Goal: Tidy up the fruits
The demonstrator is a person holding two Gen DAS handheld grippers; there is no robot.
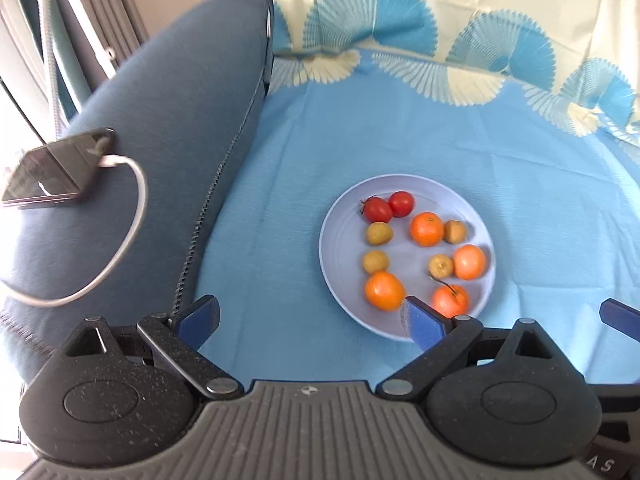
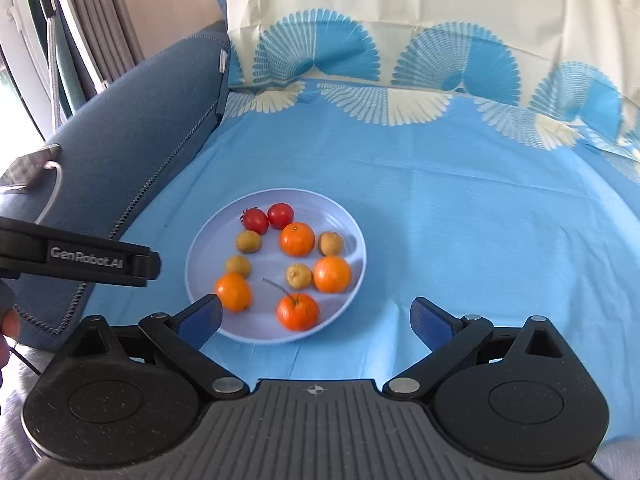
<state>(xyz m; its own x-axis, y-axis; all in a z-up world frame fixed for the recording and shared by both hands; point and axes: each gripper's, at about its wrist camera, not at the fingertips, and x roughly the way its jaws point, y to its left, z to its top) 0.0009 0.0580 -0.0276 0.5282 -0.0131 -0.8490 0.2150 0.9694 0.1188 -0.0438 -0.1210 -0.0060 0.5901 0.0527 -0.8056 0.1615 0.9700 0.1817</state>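
A blue cloth (image 1: 400, 140) with fan shapes in cream and blue along its far edge covers the flat top. Beside it is a dark blue cushion (image 1: 168, 128) with a zip. A phone (image 1: 52, 172) lies on the cushion, with a white cable (image 1: 132, 216) plugged into it. Curtains (image 2: 88, 20) hang behind.

A: Bright daylight, coming from the window (image 1: 16, 80) on the left, which is blown out.
B: Soft shadows under the fruit (image 2: 297, 239); fisheye bending and dark corners, slight blur.
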